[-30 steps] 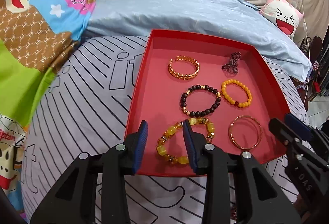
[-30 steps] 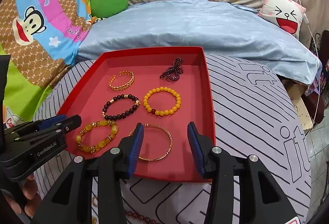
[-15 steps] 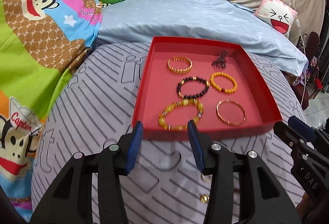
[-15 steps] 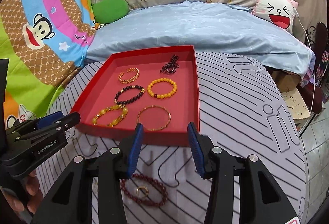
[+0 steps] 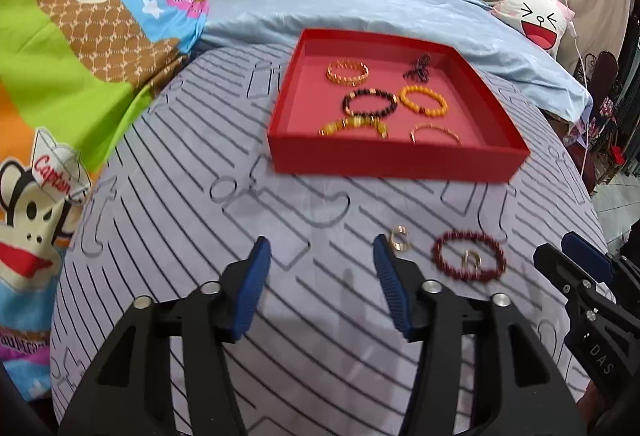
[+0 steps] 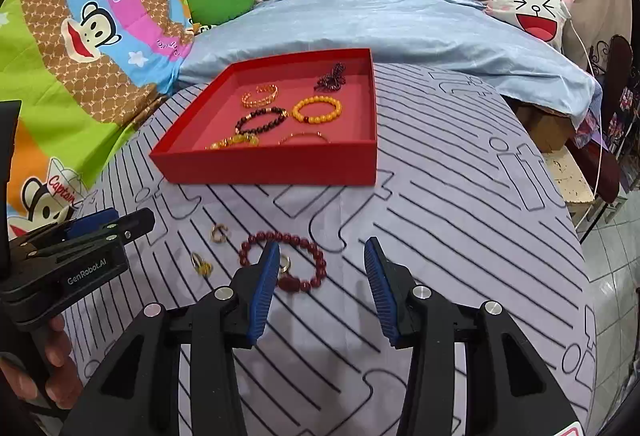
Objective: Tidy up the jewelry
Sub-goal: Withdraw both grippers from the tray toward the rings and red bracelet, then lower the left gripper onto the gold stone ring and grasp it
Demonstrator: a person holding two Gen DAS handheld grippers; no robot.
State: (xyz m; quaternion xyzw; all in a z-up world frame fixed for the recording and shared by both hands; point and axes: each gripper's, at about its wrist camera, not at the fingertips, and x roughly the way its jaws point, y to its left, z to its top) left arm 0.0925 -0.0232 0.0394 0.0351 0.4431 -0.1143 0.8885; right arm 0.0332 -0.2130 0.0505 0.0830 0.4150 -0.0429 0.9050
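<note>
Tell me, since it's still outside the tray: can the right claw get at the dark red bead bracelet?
Probably yes. The right claw is open, and the dark red bead bracelet lies flat just ahead, nothing over it; a small ring sits inside its loop.

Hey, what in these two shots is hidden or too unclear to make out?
- Yellow bracelet and thin bangle, right view: near halves behind the tray wall.
- Ring inside the red bracelet, right view: partly behind the right gripper.
- Dark tangle, left view: too small to identify.

Thin gold bangle (image 6: 303, 135) and yellow bracelet (image 6: 234, 141) half-hidden behind tray wall (image 6: 272, 166)
</note>
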